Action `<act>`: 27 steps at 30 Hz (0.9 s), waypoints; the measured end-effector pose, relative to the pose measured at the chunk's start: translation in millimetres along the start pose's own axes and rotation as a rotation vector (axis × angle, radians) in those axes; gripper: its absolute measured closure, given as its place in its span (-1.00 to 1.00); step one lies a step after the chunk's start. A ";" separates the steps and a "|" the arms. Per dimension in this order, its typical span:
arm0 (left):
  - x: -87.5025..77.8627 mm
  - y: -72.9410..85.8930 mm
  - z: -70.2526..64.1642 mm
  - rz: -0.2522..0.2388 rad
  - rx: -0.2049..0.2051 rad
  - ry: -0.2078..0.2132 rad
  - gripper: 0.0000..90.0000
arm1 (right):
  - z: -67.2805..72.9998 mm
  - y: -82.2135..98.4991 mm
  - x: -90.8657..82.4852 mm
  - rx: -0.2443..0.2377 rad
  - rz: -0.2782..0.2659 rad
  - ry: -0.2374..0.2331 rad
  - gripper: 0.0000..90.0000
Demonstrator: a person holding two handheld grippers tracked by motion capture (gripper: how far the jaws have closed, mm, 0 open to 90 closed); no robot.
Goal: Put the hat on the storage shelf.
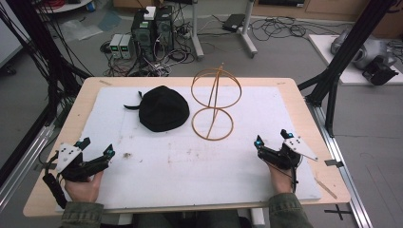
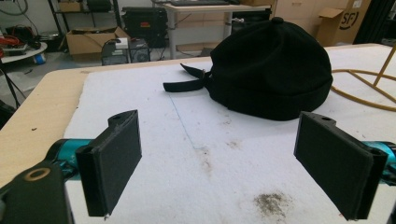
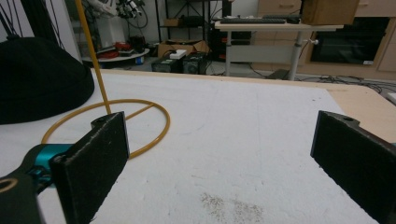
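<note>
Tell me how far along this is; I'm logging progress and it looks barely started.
Nothing looks done yet: the black fabric cap lies on the white mat beside the yellow wire hat stand, not on it. Nothing is in hand: the left gripper and right gripper rest near the table's front edge, jaws open and empty. Any work with cap and stand is still left.

Both forearms are entering from the near edge, sleeves showing at the wrists. The left hand (image 1: 84,183) is holding the left tongs (image 1: 97,146) low, jaws standing wide apart with nothing between them. The right hand (image 1: 280,178) is holding the right tongs (image 1: 271,137) likewise, jaws spread wide and gripping nothing.
</note>
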State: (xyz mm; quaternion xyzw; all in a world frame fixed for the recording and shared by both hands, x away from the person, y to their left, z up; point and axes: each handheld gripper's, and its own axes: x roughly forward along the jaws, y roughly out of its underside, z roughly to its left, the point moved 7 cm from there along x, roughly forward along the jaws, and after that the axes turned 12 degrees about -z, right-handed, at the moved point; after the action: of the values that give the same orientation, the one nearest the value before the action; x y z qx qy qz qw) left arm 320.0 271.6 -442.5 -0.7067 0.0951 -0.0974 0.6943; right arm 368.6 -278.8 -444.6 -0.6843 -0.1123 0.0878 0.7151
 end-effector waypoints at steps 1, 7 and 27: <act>0.0 0.0 -0.1 -0.001 -0.001 -0.001 -0.66 | 0.0 0.0 0.0 0.000 0.000 0.000 -0.92; -0.4 -0.2 0.0 0.000 -0.001 0.003 -0.66 | 0.1 0.2 0.5 -0.012 0.000 -0.001 -0.92; 0.5 -2.8 2.6 -0.035 0.007 -0.024 -0.67 | -6.2 -4.5 -3.4 -0.015 -0.032 0.065 -0.92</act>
State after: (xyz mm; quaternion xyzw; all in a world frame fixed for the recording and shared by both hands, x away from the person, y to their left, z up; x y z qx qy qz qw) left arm 321.2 274.0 -439.7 -0.7069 0.0742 -0.1014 0.6961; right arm 367.0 -285.8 -440.5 -0.6903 -0.1005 0.0533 0.7146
